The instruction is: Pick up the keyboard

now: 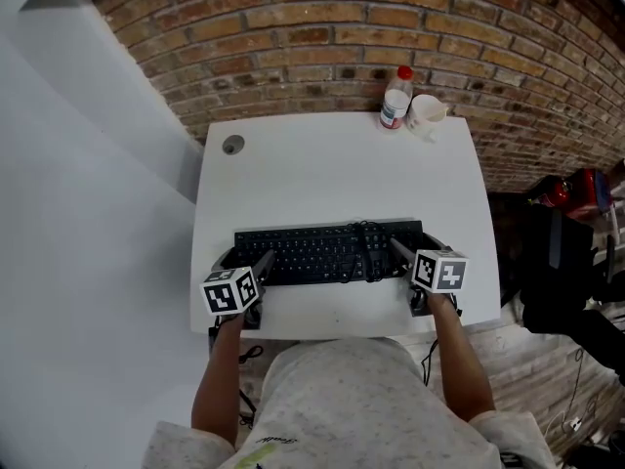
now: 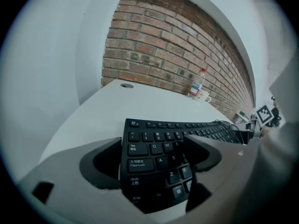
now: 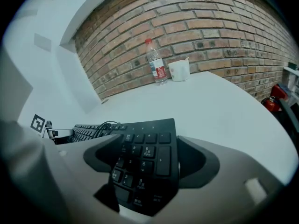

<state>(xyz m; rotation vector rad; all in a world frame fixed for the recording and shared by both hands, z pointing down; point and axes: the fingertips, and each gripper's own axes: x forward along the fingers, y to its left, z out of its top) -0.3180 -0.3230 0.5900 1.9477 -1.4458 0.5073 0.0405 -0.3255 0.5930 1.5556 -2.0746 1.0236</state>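
- Working with a black plastic full-size keyboard (image 1: 327,252), lying flat near the front edge of the white rectangular tabletop (image 1: 342,179), long side running left to right.
- Straddling its left end with the left gripper (image 2: 152,157): jaws spread wide, one just off the short edge, the other over the keys, clamping nothing.
- Same at the number-pad end with the right gripper (image 3: 145,160): spread wide, holding nothing.
- Set one per end, probably to share a long load and keep it level.
- Reads as pre-grasp; not yet lifted.
- Worth watching the black cable (image 1: 369,237) bundled on the keys: could slide or snag.
- Ignoring the red-capped clear plastic bottle (image 1: 396,98) and white cup (image 1: 427,112) at the far edge, well apart.
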